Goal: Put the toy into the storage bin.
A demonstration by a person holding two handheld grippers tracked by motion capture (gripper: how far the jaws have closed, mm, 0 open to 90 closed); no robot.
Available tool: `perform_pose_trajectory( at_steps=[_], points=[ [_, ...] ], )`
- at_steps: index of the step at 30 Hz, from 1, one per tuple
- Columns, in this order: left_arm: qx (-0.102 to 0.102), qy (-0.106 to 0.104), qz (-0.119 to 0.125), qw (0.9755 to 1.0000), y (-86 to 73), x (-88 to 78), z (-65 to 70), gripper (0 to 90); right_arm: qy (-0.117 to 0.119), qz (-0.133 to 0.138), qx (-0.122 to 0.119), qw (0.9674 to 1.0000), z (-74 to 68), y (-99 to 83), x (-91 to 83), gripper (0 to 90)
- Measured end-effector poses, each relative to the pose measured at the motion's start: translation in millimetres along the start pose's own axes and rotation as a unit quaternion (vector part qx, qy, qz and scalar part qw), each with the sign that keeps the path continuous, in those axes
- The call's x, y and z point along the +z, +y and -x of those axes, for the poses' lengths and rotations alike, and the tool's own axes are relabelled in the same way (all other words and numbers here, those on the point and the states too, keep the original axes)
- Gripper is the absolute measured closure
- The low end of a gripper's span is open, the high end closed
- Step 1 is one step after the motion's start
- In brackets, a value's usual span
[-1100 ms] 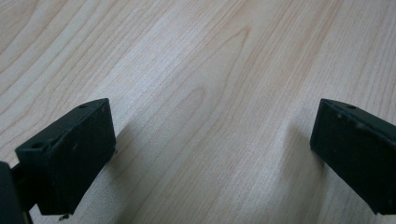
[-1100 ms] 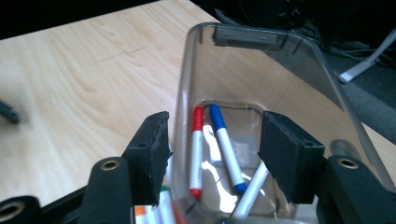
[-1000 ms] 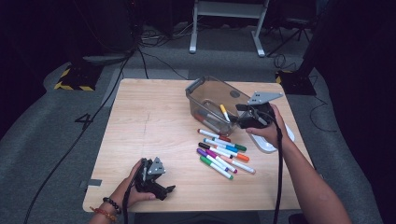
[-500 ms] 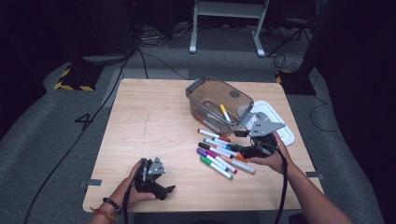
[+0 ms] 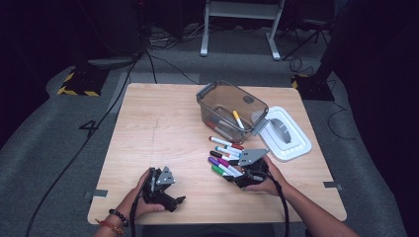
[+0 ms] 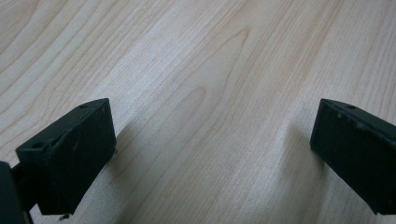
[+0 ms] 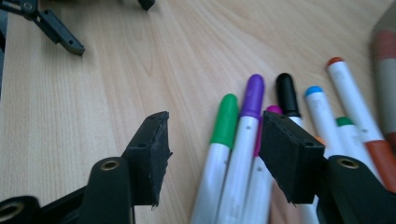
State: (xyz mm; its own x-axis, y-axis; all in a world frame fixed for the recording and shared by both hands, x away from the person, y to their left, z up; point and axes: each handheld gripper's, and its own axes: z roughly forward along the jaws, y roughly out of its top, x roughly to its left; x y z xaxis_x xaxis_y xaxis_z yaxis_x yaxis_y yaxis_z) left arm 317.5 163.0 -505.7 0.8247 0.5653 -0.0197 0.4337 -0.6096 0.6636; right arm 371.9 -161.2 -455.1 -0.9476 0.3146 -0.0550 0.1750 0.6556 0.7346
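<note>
Several capped markers (image 5: 223, 152) lie fanned on the wooden table (image 5: 158, 123), just in front of a clear plastic bin (image 5: 210, 101). My right gripper (image 5: 228, 174) is low at the near end of the fan. In the right gripper view, my right gripper (image 7: 218, 140) is open, its jaws standing on either side of a green marker (image 7: 225, 119) and a purple marker (image 7: 251, 100) without pressing on them. A black-capped marker (image 7: 286, 91) lies just beyond the right jaw. My left gripper (image 5: 174, 201) rests at the table's near left edge. My left gripper (image 6: 212, 135) is open wide over bare wood.
The bin holds a yellow marker (image 5: 238, 119) and a few others. A white lid (image 5: 291, 140) lies to the right of the bin. The table's near edge runs close under both hands. The other gripper's jaws (image 7: 58, 30) appear at the top left of the right gripper view.
My right gripper has come down from beside the bin and towards me, to the near end of the markers. Its jaws stay open. The left gripper has not moved.
</note>
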Motion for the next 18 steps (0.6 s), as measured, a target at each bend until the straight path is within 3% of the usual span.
perform_pose_trajectory(
  at_steps=[11, 16, 18],
  points=[
    [0.000, 0.000, 0.000, 1.0000, 0.0, 0.0, 0.0, 0.5, 0.025, -0.030, -0.014, 0.9991, -9.1, -1.6, 29.0, 42.3],
    [0.000, 0.000, 0.000, 1.0000, 0.0, 0.0, 0.0, 0.4, 0.024, -0.037, -0.026, 0.9987, -11.2, -2.1, 32.8, 42.0],
    [0.000, 0.000, 0.000, 1.0000, 0.0, 0.0, 0.0, 0.4, 0.017, -0.037, -0.016, 0.9991, -10.1, -2.8, 32.1, 41.9]
  ],
)
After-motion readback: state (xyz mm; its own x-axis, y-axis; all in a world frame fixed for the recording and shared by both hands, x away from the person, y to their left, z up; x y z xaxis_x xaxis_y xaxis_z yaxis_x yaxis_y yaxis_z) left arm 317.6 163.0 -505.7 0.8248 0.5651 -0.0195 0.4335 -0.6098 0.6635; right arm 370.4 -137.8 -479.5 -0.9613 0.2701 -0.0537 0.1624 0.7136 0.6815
